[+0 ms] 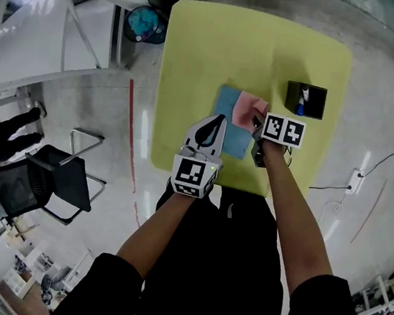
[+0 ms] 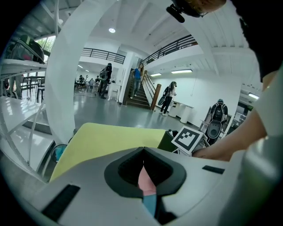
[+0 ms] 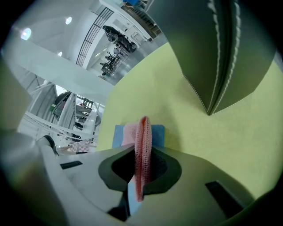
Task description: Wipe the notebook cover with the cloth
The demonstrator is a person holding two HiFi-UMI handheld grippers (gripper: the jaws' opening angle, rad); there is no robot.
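Right gripper view is showing right gripper (image 3: pixel 142 152) pinching pink cloth (image 3: pixel 143 132) on blue notebook (image 1: pixel 226 103); left gripper (image 2: pixel 143 152) is resting closed, empty.

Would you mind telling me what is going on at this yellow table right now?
A person is working with a gripper in each hand. The right gripper is shut on a pink cloth, which lies over the far right part of a blue notebook on the table. The left gripper, jaws together and holding nothing, is over the notebook's left side. A black box stands apart to the right.
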